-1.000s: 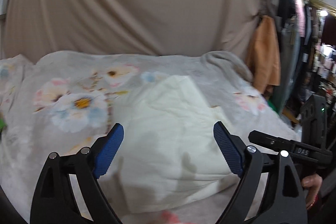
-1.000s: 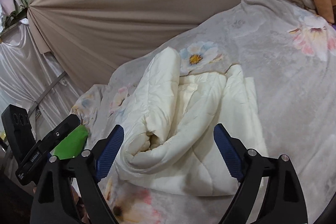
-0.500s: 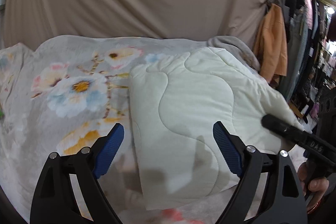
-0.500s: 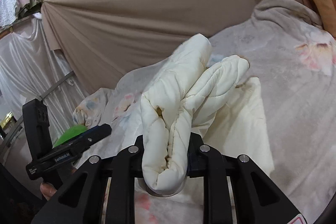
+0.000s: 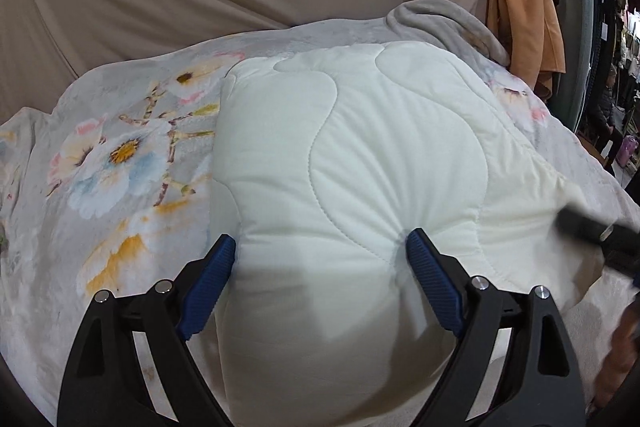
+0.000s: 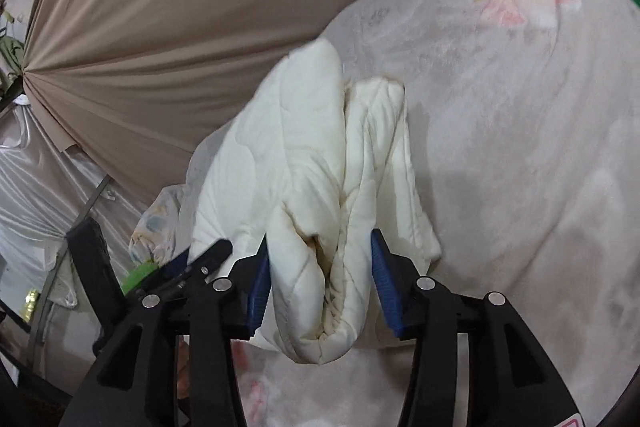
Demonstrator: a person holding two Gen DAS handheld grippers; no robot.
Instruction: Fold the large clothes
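White quilted piece (image 5: 360, 155) lies folded on bed with flower blanket (image 5: 120, 163). Soft, puffy, light, springs open, not slippery. Best hold: thick folded edge. Right gripper (image 6: 320, 275) fingers just loosened, pads touching rolled end. Left gripper (image 5: 320, 267) fingers wide apart around near edge, not squeezing.

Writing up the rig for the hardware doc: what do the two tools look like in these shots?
Both match. The left tool and right tool each have two matte black plastic fingers with triangular cut-outs and round silver pivot bolts. The pads are blue with a fine ribbed texture. No cables visible. The right tool's base shows a corner of a pink-outlined label, unreadable.
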